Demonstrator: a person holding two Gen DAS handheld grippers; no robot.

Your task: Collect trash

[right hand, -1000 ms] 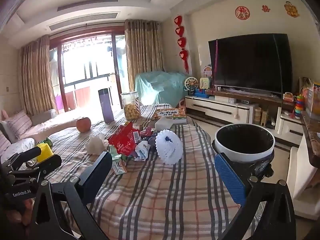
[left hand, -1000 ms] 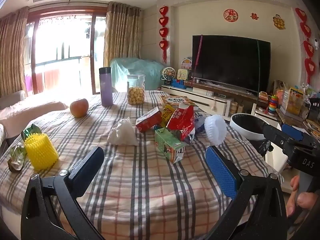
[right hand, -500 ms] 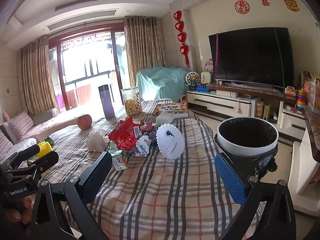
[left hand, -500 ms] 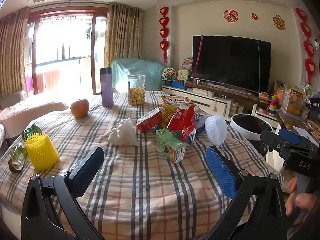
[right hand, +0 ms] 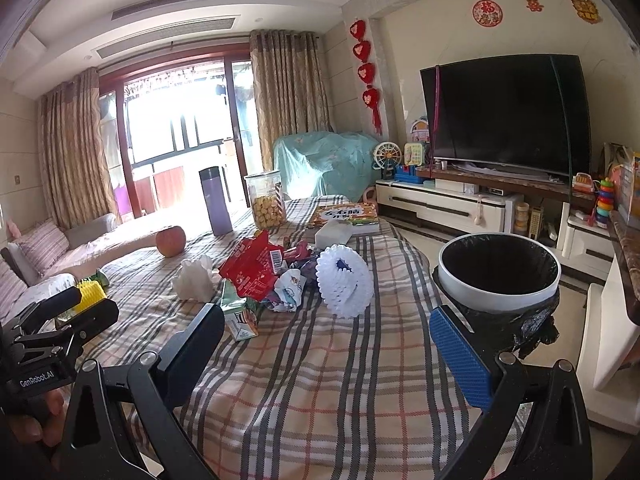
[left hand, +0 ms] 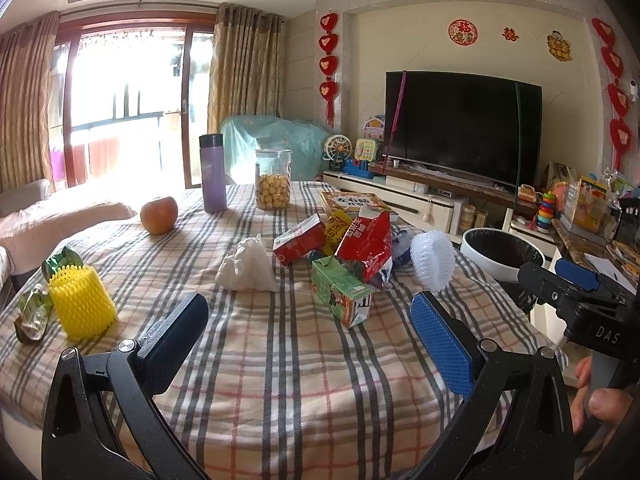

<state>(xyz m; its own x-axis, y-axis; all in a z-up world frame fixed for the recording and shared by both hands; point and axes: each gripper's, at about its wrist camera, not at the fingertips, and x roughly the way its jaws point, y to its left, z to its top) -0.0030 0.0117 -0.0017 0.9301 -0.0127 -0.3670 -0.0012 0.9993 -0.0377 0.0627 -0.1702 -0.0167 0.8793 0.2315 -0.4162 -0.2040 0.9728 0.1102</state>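
A heap of trash lies mid-table: a green carton, a red snack bag, a red carton, a white foam net and a crumpled tissue. A yellow foam net stands at the table's left. The white bin with a black liner stands beyond the table's right edge. My left gripper hangs open over the near cloth, short of the heap. My right gripper is open too, empty, near the bin.
An apple, a purple flask, a jar of snacks and a book stand on the far side of the checked tablecloth. A green wrapper lies at the left edge. A TV cabinet fills the right.
The right gripper has drifted slightly forward and right, so the bin looks nearer. The left view has hardly shifted. Both grippers stay open.
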